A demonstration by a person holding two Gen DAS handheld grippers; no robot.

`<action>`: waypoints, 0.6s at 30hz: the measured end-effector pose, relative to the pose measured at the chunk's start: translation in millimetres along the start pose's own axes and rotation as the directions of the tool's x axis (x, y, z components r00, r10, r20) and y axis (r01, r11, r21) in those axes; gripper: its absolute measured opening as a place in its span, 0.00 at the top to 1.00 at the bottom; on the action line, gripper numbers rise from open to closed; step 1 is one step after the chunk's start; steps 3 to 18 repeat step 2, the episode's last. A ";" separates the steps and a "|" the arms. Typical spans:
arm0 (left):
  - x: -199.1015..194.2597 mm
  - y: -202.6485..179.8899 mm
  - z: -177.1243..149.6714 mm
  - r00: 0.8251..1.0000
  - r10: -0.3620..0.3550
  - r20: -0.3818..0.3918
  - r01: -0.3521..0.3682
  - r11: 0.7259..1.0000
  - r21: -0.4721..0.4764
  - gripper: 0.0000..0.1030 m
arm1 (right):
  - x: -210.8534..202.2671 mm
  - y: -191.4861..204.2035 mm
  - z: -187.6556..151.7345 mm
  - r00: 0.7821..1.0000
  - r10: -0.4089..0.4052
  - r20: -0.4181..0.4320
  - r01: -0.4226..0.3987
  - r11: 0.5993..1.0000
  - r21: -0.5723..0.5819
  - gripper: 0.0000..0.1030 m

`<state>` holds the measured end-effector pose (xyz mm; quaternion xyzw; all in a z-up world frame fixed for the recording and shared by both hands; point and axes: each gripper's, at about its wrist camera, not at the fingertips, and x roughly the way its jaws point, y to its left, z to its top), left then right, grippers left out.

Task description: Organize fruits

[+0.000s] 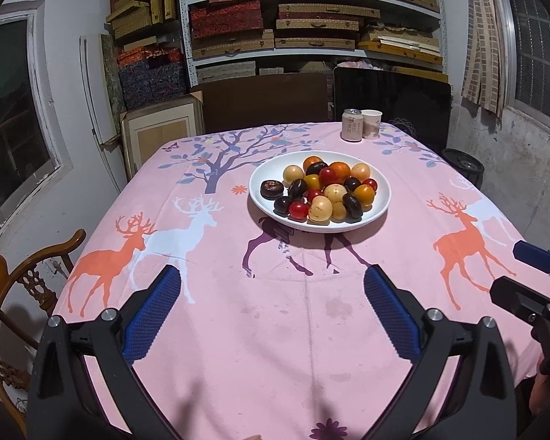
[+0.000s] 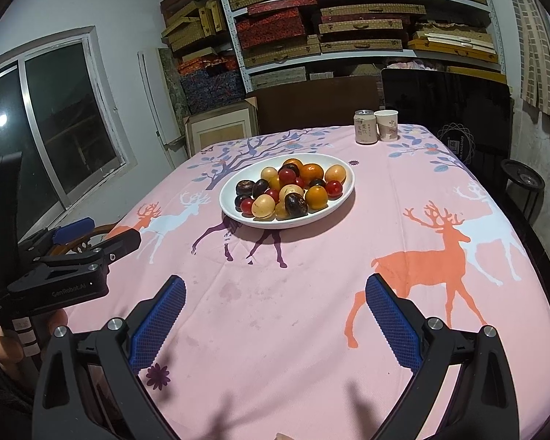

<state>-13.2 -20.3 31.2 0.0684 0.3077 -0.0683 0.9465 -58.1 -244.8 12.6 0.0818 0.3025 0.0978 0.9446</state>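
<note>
My left hand-held gripper (image 1: 271, 286) and right hand-held gripper (image 2: 275, 295) spread wide, empty, low over the table (image 1: 311, 330), fruits (image 1: 322, 189) heaped in white bowl (image 1: 383, 198) mid-table, can (image 1: 352, 125) and paper cup (image 1: 371, 123) touching at the far edge

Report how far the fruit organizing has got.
Done: nothing visible; all the fruit sits mixed in the white bowl. In hand: nothing; the left gripper and right gripper are both open and empty, short of the bowl. Left: all the sorting.
</note>
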 end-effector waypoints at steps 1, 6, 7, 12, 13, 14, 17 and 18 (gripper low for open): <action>-0.8 -0.4 -0.3 1.000 0.000 0.006 0.000 1.000 0.001 0.05 | -0.3 0.5 -0.4 1.000 -0.003 0.002 0.003 1.000 -0.003 0.04; -1.6 -1.0 -0.6 1.000 0.001 0.011 -0.001 1.000 0.004 0.05 | -0.4 0.8 -0.5 1.000 -0.005 0.003 0.005 1.000 -0.005 0.04; -1.6 -1.0 -0.6 1.000 0.001 0.011 -0.001 1.000 0.004 0.05 | -0.4 0.8 -0.5 1.000 -0.005 0.003 0.005 1.000 -0.005 0.04; -1.6 -1.0 -0.6 1.000 0.001 0.011 -0.001 1.000 0.004 0.05 | -0.4 0.8 -0.5 1.000 -0.005 0.003 0.005 1.000 -0.005 0.04; -1.6 -1.0 -0.6 1.000 0.001 0.011 -0.001 1.000 0.004 0.05 | -0.4 0.8 -0.5 1.000 -0.005 0.003 0.005 1.000 -0.005 0.04; -1.6 -1.0 -0.6 1.000 0.001 0.011 -0.001 1.000 0.004 0.05 | -0.4 0.8 -0.5 1.000 -0.005 0.003 0.005 1.000 -0.005 0.04; -1.6 -1.0 -0.6 1.000 0.001 0.011 -0.001 1.000 0.004 0.05 | -0.4 0.8 -0.5 1.000 -0.005 0.003 0.005 1.000 -0.005 0.04; -1.6 -1.0 -0.6 1.000 0.001 0.011 -0.001 1.000 0.004 0.05 | -0.4 0.8 -0.5 1.000 -0.005 0.003 0.005 1.000 -0.005 0.04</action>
